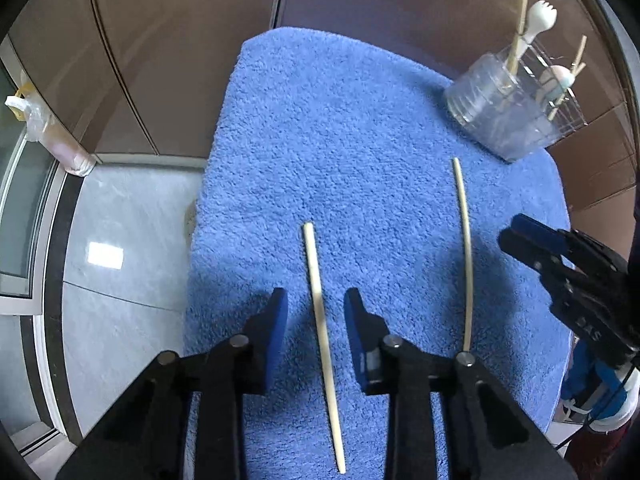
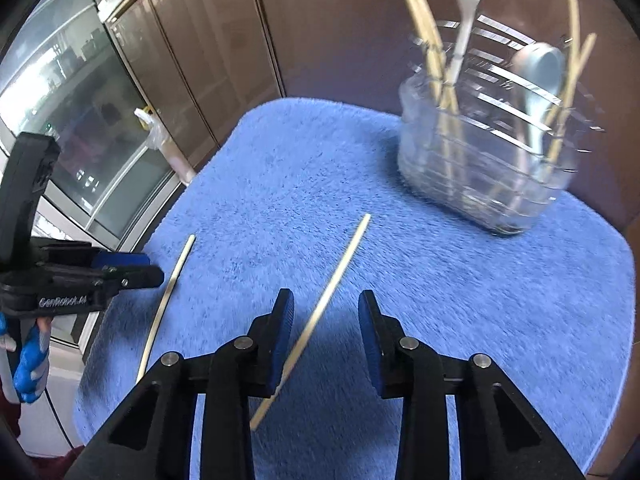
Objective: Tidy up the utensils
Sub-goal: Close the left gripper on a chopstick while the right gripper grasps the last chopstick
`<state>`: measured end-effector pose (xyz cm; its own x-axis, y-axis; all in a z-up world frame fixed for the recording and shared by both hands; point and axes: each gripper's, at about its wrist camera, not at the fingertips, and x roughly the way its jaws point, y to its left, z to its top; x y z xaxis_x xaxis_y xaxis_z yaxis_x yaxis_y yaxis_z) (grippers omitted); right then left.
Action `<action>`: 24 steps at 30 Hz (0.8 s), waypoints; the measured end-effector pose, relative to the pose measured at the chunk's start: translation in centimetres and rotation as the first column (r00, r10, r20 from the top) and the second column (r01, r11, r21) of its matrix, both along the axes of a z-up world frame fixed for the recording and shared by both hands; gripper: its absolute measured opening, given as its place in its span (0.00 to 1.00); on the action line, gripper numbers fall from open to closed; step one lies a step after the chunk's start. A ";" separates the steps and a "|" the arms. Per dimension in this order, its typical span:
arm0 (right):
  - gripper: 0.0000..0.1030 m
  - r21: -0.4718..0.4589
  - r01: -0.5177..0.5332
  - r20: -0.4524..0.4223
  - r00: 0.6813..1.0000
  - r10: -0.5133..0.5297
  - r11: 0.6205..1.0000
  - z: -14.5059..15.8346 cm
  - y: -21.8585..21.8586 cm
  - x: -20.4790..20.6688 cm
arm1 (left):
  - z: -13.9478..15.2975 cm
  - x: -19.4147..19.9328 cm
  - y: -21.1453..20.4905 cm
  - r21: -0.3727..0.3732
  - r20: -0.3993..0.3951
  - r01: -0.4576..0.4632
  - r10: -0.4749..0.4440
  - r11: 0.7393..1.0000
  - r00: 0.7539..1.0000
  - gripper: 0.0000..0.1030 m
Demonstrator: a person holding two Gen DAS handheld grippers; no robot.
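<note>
Two pale chopsticks lie loose on a blue towel [image 1: 360, 152]. My left gripper [image 1: 316, 300] is open and straddles the left chopstick [image 1: 320, 320] just above it. The other chopstick [image 1: 466, 256] lies to its right. In the right wrist view my right gripper [image 2: 326, 308] is open with that chopstick [image 2: 332, 284] between its jaws, nearer the left finger. The left chopstick [image 2: 168, 300] shows beside the left gripper [image 2: 132, 270]. A clear holder [image 2: 484, 160] at the far right holds several chopsticks, a white spork [image 2: 466, 20] and a spoon [image 2: 538, 76].
The towel [image 2: 480, 300] covers a small table with brown cabinet doors [image 1: 180, 40] behind. Grey tiled floor [image 1: 120, 240] lies to the left, with a glass door frame. The holder shows in the left wrist view [image 1: 500, 112] at the towel's far right corner.
</note>
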<state>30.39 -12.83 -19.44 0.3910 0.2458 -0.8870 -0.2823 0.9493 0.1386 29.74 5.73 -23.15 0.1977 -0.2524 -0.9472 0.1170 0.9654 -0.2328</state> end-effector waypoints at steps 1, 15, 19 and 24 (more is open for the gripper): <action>0.29 0.004 0.004 -0.022 1.000 -0.004 1.000 -0.5 0.2 0.7 | 0.0 0.2 0.3 0.001 -0.004 0.003 -0.003 1.000 1.000 0.25; 0.14 -0.049 0.042 -0.166 0.985 -0.049 0.998 -4.6 1.5 5.6 | -2.0 1.2 -0.6 0.006 -0.099 0.051 -0.050 0.999 0.994 0.18; 0.12 -0.070 0.039 -0.178 0.983 -0.051 0.997 -4.8 1.8 6.7 | -2.2 1.7 -0.8 0.013 -0.111 0.058 -0.056 0.998 0.992 0.17; 0.12 -0.093 0.019 -0.200 0.979 -0.037 0.996 -5.1 2.4 7.8 | -2.4 2.0 -1.1 0.028 -0.124 0.065 -0.061 0.997 0.990 0.16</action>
